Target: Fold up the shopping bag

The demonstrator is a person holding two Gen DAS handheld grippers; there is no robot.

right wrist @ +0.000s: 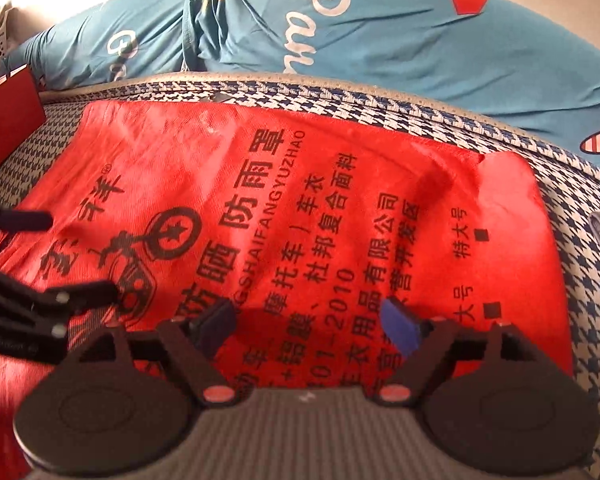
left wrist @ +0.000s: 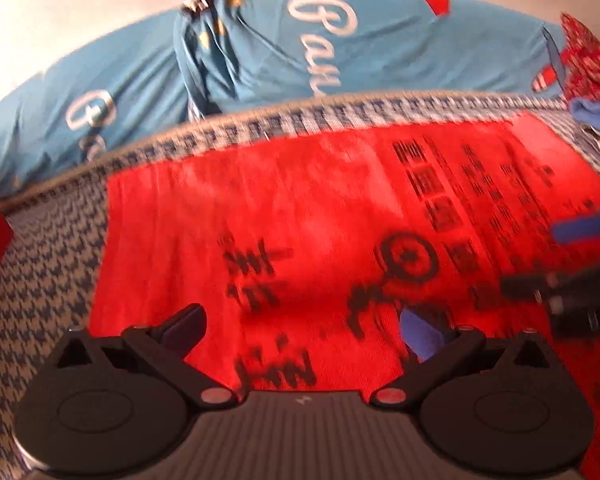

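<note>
Between the spread fingers of the right tongs [right wrist: 314, 330], only printed red fabric is showing: the jaws are standing wide and holding nothing, hanging just over the near part of the shopping bag [right wrist: 300, 208]. Off to the left in that view, the left tongs [right wrist: 80, 256] are reaching in over the bag's left side, and in their own camera the left tongs [left wrist: 304, 330] are likewise gaping wide with nothing between the pads, poised above the red cloth. The bag is lying flat and spread out, black Chinese lettering and a round emblem facing up, on a blue-and-white houndstooth mat [right wrist: 568, 240] that is showing around its far and right edges. Beyond the mat, a blue bedsheet [right wrist: 380, 40] with white script lettering is lying rumpled. A dark red box [right wrist: 8, 120] is sitting at the left, near the bag's far corner.
</note>
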